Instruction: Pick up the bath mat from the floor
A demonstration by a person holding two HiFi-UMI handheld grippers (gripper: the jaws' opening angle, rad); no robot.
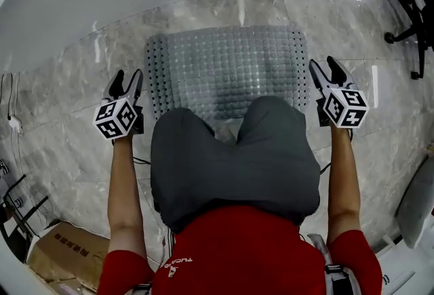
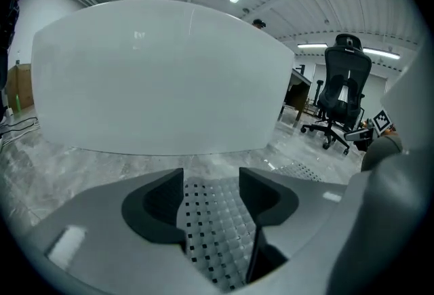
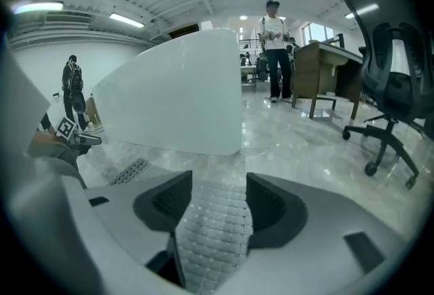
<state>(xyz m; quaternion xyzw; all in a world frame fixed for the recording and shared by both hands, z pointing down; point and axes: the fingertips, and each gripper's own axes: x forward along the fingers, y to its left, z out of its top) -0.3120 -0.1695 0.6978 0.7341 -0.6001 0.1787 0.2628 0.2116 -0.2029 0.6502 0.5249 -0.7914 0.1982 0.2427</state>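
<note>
Just below the left gripper (image 1: 128, 81) and right gripper (image 1: 324, 70), both open, the bath mat (image 1: 230, 63) lies flat, so closing too high could miss its edge

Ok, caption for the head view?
Person holds open left tool and right tool flanking the bath mat on the floor.

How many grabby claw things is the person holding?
2. The left gripper is at the left edge of the bath mat, and the right gripper is at its right edge. Both have their jaws apart. No others show in any view.
</note>
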